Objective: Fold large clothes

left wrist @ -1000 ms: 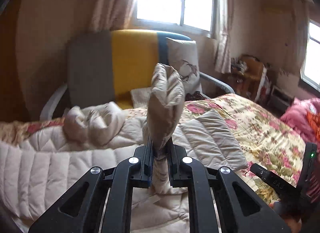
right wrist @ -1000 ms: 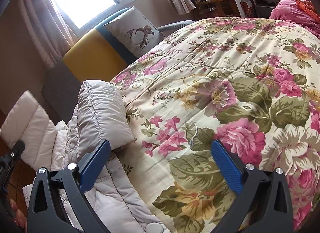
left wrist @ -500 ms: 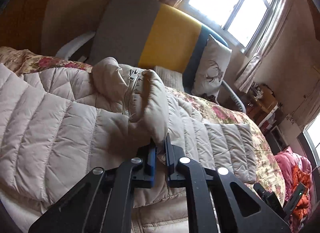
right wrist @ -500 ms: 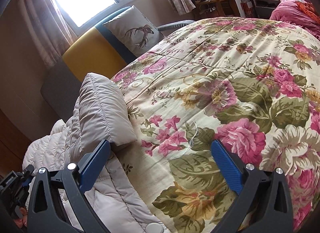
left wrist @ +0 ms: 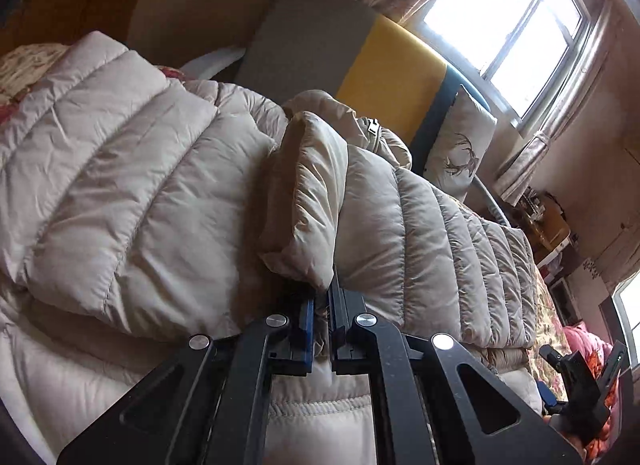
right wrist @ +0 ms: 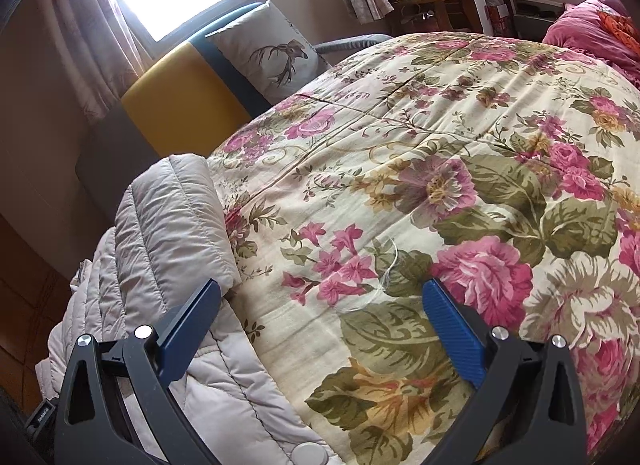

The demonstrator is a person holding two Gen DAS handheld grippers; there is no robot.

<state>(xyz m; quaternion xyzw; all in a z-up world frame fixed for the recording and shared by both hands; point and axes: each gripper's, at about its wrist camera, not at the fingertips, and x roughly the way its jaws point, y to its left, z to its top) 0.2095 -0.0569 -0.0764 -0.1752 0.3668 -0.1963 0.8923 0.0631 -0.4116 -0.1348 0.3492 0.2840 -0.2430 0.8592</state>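
Note:
A beige quilted puffer jacket (left wrist: 120, 193) lies spread over the bed and fills the left wrist view. My left gripper (left wrist: 320, 301) is shut on a puffy fold of the jacket's edge (left wrist: 308, 205), which now rests low against the jacket's body. In the right wrist view the jacket (right wrist: 168, 221) lies at the left on the floral bedspread (right wrist: 440, 169). My right gripper (right wrist: 320, 297) hangs open over the bedspread beside the jacket, its blue pads (right wrist: 452, 317) wide apart with nothing between them.
A grey, yellow and blue armchair (left wrist: 380, 77) with a deer-print cushion (right wrist: 276, 53) stands behind the bed under a bright window (left wrist: 504, 21). A wooden table (right wrist: 432, 1) and a pink quilt (right wrist: 592, 33) lie at the far right.
My left gripper has swung down and rolled, carrying the jacket fold from upright in the air to lying against the jacket's body. The right gripper has stayed put and open.

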